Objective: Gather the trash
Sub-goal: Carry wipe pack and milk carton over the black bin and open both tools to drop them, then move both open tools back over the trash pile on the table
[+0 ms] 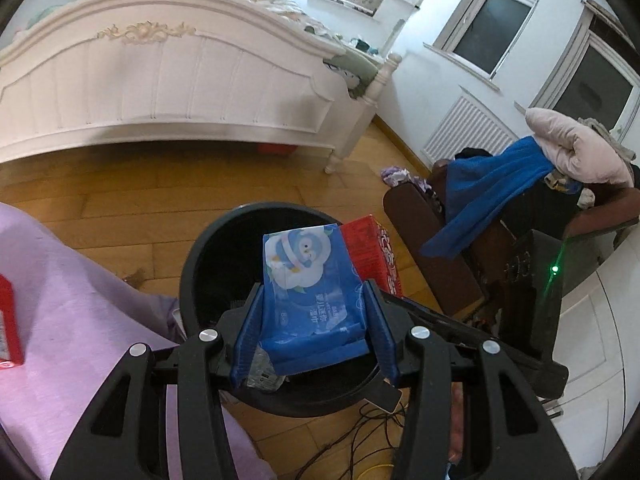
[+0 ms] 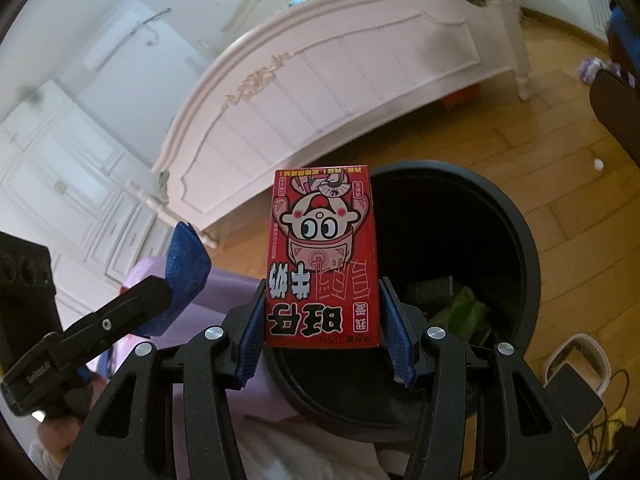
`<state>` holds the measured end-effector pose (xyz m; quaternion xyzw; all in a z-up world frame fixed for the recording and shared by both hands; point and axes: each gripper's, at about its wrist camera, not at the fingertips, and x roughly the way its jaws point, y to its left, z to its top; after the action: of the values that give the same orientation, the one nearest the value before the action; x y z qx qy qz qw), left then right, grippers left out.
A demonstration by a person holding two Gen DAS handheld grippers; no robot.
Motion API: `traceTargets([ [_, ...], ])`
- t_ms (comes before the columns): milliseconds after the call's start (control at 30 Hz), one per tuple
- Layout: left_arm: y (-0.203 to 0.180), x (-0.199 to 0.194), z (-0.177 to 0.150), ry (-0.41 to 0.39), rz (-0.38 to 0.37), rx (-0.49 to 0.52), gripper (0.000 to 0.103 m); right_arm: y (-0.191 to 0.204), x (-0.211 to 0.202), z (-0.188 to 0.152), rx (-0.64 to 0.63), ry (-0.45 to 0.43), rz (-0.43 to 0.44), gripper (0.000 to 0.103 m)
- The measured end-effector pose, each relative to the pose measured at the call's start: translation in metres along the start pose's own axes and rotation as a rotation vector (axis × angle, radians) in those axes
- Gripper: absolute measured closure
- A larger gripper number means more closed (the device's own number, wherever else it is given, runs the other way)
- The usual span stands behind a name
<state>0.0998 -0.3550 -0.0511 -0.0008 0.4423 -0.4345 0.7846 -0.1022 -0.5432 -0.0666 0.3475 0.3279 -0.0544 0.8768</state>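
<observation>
My left gripper (image 1: 314,312) is shut on a blue wet-wipes pack (image 1: 308,288) and holds it over the mouth of a black round trash bin (image 1: 200,256). Beside the pack, the red milk carton (image 1: 372,248) shows at its right. In the right wrist view my right gripper (image 2: 322,320) is shut on that red milk carton (image 2: 322,260), printed with a cartoon face, at the left rim of the black bin (image 2: 516,240). Some green and dark trash lies inside the bin. The left gripper's blue finger (image 2: 188,268) shows at the left.
A white bed footboard (image 1: 160,80) stands behind the bin on the wooden floor. A purple cloth (image 1: 80,300) covers a surface at the left, with a red box (image 1: 10,328) on it. A brown chair with a blue towel (image 1: 488,196) is at the right. Cables lie on the floor.
</observation>
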Motion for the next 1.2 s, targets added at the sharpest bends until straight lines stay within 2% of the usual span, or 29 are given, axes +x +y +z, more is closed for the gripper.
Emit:
traceTargets([
  [400, -0.005, 0.017, 0.005, 0.039, 0.010, 0.016, 0.052, -0.020, 0.010, -0.003, 0.051, 0.025, -0.002, 0.050],
  [467, -0.005, 0.019, 0.005, 0.046, 0.012, 0.011, 0.050, -0.023, 0.011, -0.002, 0.063, 0.031, -0.006, 0.048],
  [500, -0.005, 0.020, 0.006, 0.050, 0.015, 0.008, 0.044, -0.025, 0.012, -0.001, 0.071, 0.034, -0.010, 0.044],
  [533, -0.004, 0.020, 0.006, 0.050, 0.019, 0.001, 0.031, -0.026, 0.011, 0.000, 0.079, 0.034, -0.015, 0.034],
  [567, -0.004, 0.019, 0.006, 0.044, 0.021, -0.003, 0.027, -0.028, 0.010, 0.000, 0.089, 0.025, -0.021, 0.028],
  [1000, 0.002, -0.005, -0.003, 0.005, 0.025, -0.011, 0.025, -0.012, 0.003, -0.003, 0.060, 0.028, -0.033, 0.028],
  [1100, 0.005, -0.021, -0.006, -0.026, 0.044, -0.016, 0.012, -0.001, 0.004, -0.006, 0.039, 0.034, -0.025, 0.028],
  [1200, 0.009, -0.044, -0.011, -0.070, 0.068, -0.020, 0.012, 0.014, 0.004, -0.009, 0.008, 0.040, -0.015, 0.028],
])
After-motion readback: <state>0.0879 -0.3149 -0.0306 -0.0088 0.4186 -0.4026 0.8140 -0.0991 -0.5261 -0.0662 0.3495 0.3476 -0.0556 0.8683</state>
